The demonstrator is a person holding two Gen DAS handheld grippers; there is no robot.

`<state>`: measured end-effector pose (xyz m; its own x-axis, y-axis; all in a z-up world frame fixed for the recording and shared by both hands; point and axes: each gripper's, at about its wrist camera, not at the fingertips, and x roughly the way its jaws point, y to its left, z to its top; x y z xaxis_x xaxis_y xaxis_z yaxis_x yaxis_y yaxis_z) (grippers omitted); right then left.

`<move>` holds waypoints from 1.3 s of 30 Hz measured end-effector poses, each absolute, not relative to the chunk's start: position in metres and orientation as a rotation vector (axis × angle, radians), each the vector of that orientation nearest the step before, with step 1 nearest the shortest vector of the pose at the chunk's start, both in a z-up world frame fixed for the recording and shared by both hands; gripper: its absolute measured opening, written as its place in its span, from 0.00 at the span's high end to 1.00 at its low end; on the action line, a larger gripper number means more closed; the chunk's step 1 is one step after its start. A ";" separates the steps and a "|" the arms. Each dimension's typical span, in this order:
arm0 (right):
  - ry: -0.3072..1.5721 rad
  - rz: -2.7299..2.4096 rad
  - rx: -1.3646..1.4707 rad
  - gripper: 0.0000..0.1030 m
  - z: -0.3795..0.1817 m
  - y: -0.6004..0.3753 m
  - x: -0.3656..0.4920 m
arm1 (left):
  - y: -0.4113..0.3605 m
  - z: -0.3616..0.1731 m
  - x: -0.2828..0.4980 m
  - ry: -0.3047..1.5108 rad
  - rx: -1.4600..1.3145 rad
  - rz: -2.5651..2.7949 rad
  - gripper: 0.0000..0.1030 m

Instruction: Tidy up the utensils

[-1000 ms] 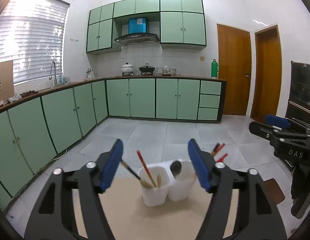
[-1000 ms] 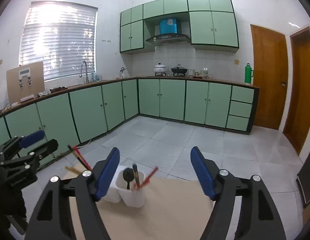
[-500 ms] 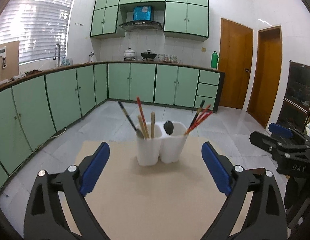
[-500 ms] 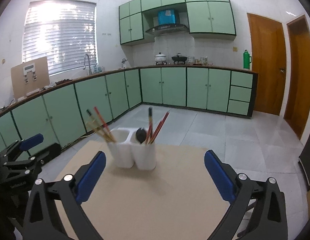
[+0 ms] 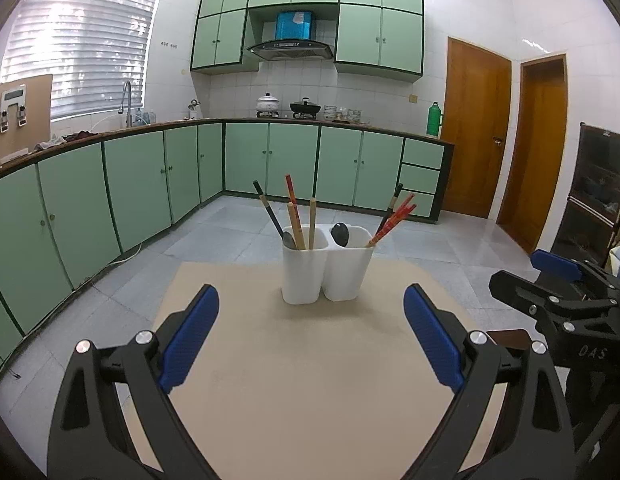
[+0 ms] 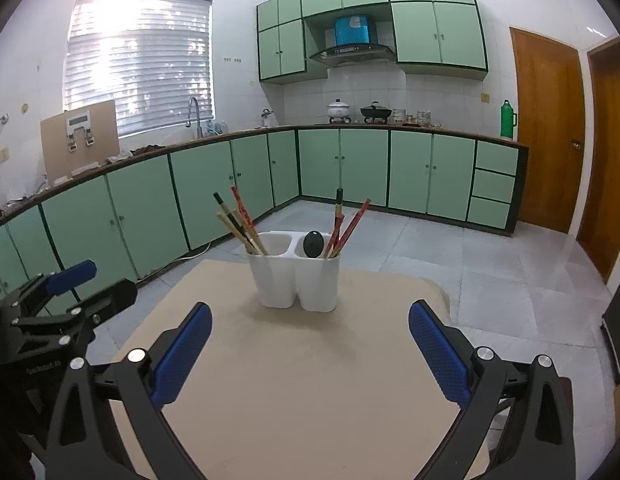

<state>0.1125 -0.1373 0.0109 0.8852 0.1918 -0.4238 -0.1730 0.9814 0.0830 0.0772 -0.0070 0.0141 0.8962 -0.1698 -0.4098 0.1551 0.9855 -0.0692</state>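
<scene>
A white two-compartment utensil holder (image 5: 325, 266) stands at the far middle of the beige table (image 5: 310, 380); it also shows in the right wrist view (image 6: 296, 276). Its left cup holds chopsticks (image 5: 300, 216) and a spoon. Its right cup holds a black spoon (image 5: 340, 234) and red chopsticks (image 5: 394, 218). My left gripper (image 5: 311, 334) is open and empty, well short of the holder. My right gripper (image 6: 310, 350) is open and empty, also short of it. Each gripper shows at the edge of the other's view.
The table (image 6: 302, 392) is small with rounded far corners and tiled floor (image 5: 410, 236) beyond. Green kitchen cabinets (image 5: 150, 184) run along the left and back walls. Wooden doors (image 5: 478, 128) are at the right.
Both grippers have pulled back from the holder and tilted down a little. The holder now looks farther off and more of the table shows. Both stay open.
</scene>
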 end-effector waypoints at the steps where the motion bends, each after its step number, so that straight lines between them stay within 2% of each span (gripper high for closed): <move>1: 0.444 0.193 0.046 0.06 0.012 -0.137 0.111 | -0.006 0.016 0.074 0.422 -0.034 -0.168 0.12; 13: 0.412 0.210 0.029 0.06 0.028 -0.133 0.095 | -0.008 0.034 0.056 0.376 -0.014 -0.161 0.12; 39: 0.414 0.218 0.023 0.06 0.030 -0.129 0.096 | -0.003 0.035 0.053 0.372 -0.020 -0.157 0.12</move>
